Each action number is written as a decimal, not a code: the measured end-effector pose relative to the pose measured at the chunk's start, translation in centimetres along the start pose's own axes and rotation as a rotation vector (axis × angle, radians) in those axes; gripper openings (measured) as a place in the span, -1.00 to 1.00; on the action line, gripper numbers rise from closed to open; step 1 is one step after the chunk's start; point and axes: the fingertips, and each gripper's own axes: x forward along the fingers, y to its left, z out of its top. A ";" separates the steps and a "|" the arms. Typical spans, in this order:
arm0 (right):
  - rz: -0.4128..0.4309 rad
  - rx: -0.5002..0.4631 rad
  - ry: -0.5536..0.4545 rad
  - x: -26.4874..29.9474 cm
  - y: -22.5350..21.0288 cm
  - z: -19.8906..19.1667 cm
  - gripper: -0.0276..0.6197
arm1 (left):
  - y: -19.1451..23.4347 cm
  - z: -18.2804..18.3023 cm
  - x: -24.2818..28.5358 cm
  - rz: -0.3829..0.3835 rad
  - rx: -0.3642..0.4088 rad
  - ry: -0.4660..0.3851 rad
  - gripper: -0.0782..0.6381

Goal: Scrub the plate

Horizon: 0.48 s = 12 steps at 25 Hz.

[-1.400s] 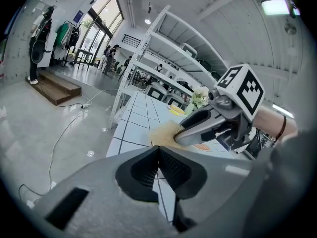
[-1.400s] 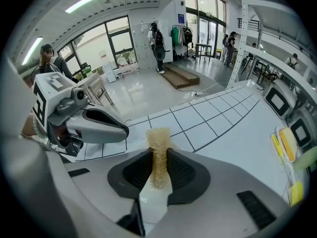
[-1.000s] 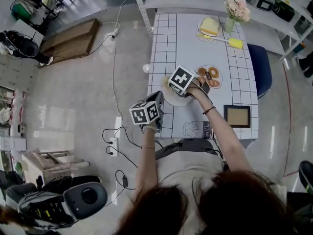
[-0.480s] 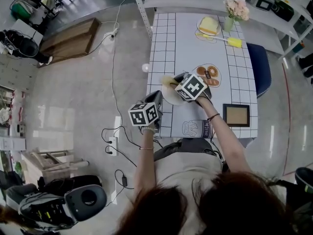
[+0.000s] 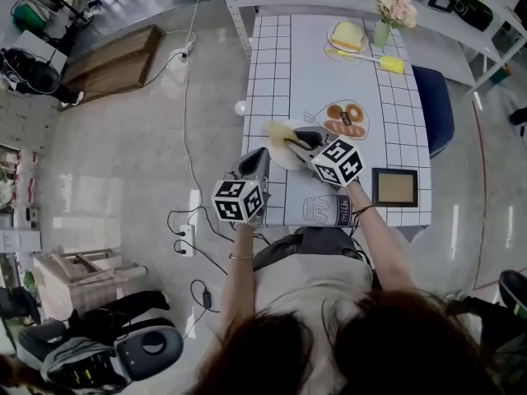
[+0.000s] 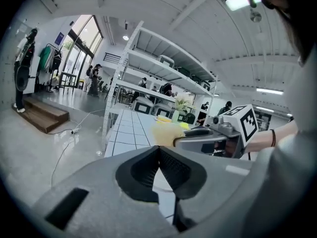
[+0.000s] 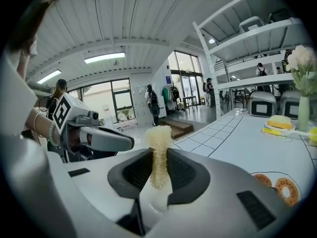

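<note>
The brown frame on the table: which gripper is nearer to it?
Right. The right gripper lies just left of the frame; the left gripper is farther left still.

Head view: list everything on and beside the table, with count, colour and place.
Table: one, white with black grid, centre.
Plate: one, white, table's near left.
Sponge: one, pale yellow, over the plate, in right gripper.
Donuts: two, brown, mid-table; maybe printed.
Frame: one, black with tan centre, near right.
Vase: one, green, pink flowers, far end.
Block: one, yellow, far end.
Chair: one, blue, right of table.
Left gripper: one, grey, jaws together at plate's left.
Right gripper: one, grey, shut on the sponge.
</note>
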 end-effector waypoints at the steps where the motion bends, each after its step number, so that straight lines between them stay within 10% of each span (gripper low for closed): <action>1: -0.003 0.001 -0.017 -0.2 0.0 0.2 -0.67 | -0.2 0.2 -0.1 -0.002 0.005 -0.012 -0.75; 12: 0.032 0.038 -0.173 -2.0 0.9 2.3 -0.67 | -0.5 0.9 -0.8 -0.011 -0.016 -0.106 -0.75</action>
